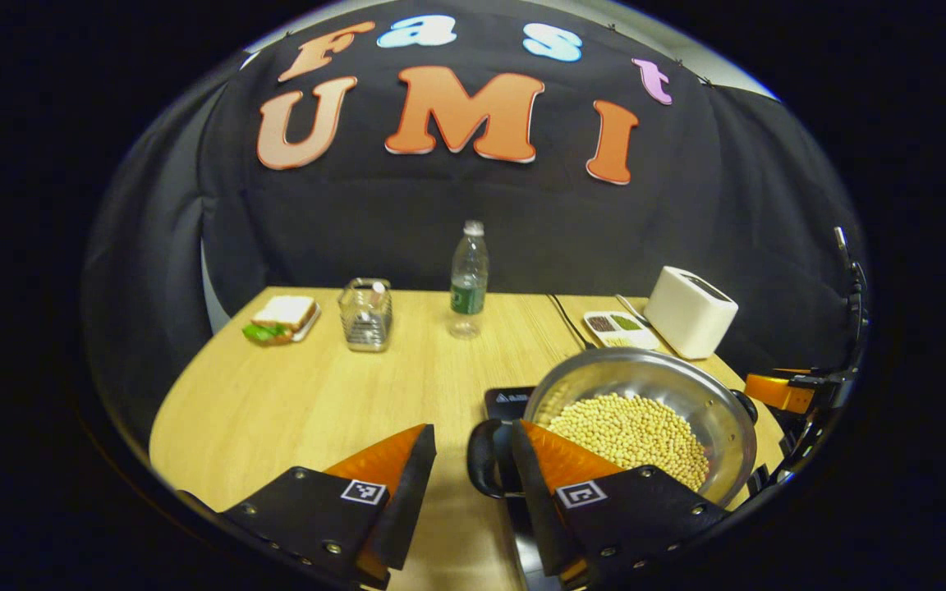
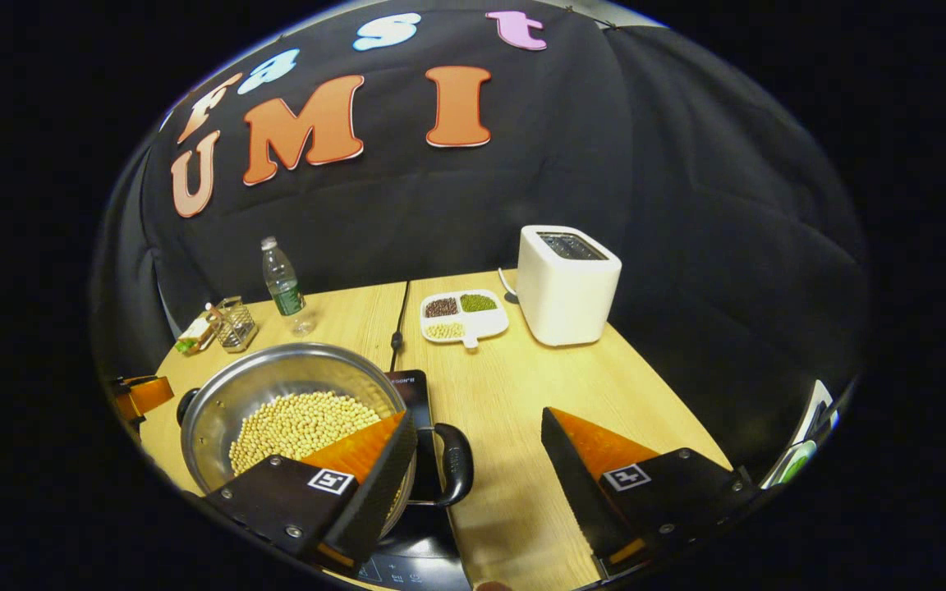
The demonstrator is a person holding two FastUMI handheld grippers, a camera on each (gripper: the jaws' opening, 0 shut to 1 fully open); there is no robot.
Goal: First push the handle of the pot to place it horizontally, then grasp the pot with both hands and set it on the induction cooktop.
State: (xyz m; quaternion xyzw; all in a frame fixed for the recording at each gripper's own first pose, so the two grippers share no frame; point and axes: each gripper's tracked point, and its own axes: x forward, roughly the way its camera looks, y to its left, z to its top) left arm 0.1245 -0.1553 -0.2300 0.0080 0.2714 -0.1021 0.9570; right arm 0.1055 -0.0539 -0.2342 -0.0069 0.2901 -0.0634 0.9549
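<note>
Pot [image 1: 645, 419] full of beans [image 1: 629, 435] sits on the black cooktop [image 1: 506, 402] near the front edge of the surface [image 1: 317, 394], so the big job looks done or almost done. Its two loop handles point out to the sides, which fits the first step being done too.

The left hand-held gripper [image 1: 473, 468] has its fingers apart. The left handle [image 1: 483, 460] is in the gap, beside one finger, not squeezed. The right hand-held gripper [image 2: 477, 460] is apart too. The right handle [image 2: 448, 464] is by one finger, also free. What seems left is to pull both away.

The left gripper view shows a sandwich [image 1: 282, 318] clearly at the far left corner. The right gripper view shows the cooktop's front panel [image 2: 407, 570] and the top slots of the toaster [image 2: 567, 283]. Both views show a bottle [image 2: 282, 287], a wire basket [image 1: 365, 313] and a tray [image 2: 463, 316] at the back.
</note>
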